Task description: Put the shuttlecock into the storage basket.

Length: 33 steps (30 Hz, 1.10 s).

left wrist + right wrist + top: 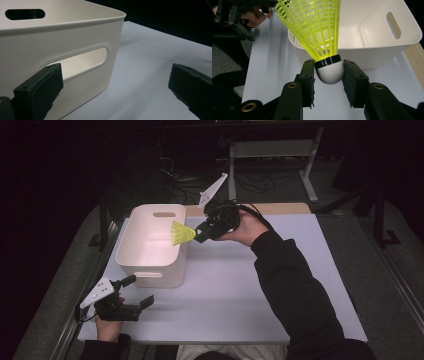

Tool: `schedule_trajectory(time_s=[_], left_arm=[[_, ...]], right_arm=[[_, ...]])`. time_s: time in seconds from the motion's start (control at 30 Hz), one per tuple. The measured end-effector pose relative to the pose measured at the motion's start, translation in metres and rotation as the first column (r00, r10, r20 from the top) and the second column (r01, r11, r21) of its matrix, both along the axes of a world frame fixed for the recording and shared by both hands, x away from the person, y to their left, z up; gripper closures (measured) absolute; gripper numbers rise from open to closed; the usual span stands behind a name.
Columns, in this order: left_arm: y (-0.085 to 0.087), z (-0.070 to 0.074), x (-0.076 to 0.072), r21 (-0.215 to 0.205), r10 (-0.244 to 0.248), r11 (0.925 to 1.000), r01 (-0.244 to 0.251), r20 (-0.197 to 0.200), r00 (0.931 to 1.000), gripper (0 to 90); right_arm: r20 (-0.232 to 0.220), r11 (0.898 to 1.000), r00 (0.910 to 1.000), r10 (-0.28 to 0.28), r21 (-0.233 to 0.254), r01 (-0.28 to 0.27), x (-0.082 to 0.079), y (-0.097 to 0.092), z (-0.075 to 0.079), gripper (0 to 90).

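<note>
High view: right gripper (199, 233) clamps neon-yellow plastic mesh shuttlecock (182, 233) by white cork, skirt over right rim of white rectangular plastic bin (156, 268) on white table (240, 295). Left gripper (141, 291) rests near-left, just beside bin.

Left gripper view: jaws wide apart, nothing between; bin's near handle slot ahead.

Right gripper view: pads pinch cork; skirt points at bin.

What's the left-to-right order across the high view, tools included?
Left tool → white bin → yellow shuttlecock → right tool, shut on the shuttlecock's cork → the hand holding it.
</note>
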<state>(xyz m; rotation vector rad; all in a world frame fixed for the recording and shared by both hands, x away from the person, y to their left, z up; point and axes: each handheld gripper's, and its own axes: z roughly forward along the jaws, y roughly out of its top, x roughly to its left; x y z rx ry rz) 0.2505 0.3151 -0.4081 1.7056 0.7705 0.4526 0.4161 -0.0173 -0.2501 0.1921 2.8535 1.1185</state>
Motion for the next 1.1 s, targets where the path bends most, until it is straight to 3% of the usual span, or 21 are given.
schedule_trajectory(time_s=[0.67, 1.1], left_arm=[[0.000, 0.000, 0.000, -0.001, -0.001, 1.0000, 0.001, 0.000, 1.0000, 0.0], [0.000, 0.000, 0.000, -0.001, -0.003, 1.0000, 0.003, 0.000, 1.0000, 0.0]], right_arm=[[-0.006, 1.000, 1.0000, -0.003, 0.024, 0.004, 0.010, 0.028, 0.003, 61.8], [-0.002, 1.000, 0.9999, 0.013, 0.013, -0.013, 0.010, 0.049, -0.001, 61.8]])
